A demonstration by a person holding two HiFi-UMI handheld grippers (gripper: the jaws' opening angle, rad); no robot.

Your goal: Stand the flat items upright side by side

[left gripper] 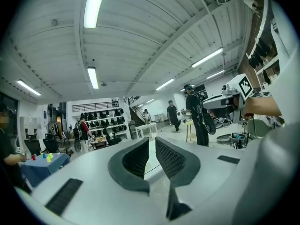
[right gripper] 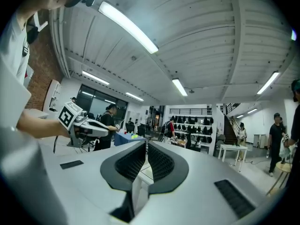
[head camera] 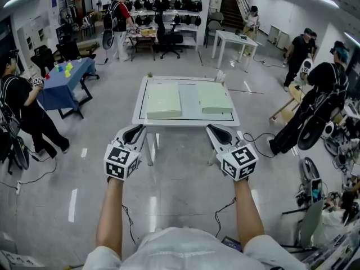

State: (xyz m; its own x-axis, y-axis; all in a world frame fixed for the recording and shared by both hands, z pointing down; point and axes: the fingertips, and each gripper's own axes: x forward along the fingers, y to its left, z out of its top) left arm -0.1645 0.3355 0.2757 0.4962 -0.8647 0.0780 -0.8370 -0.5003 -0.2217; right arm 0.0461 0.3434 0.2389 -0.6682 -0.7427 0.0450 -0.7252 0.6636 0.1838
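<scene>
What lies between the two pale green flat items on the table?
Nothing; in the head view only bare table separates the left item and right item.

Approach: bare floor [head camera: 180, 167] up to table [head camera: 185, 122], front edge unblocked | Tabletop: left flat item [head camera: 163, 100] and right flat item [head camera: 214, 99] lie apart, bare strip between (passable) | Sides: people [head camera: 25, 108] well apart.

Matt pale-green flat items [head camera: 163, 100] lie on a smooth white table [head camera: 185, 122].
</scene>
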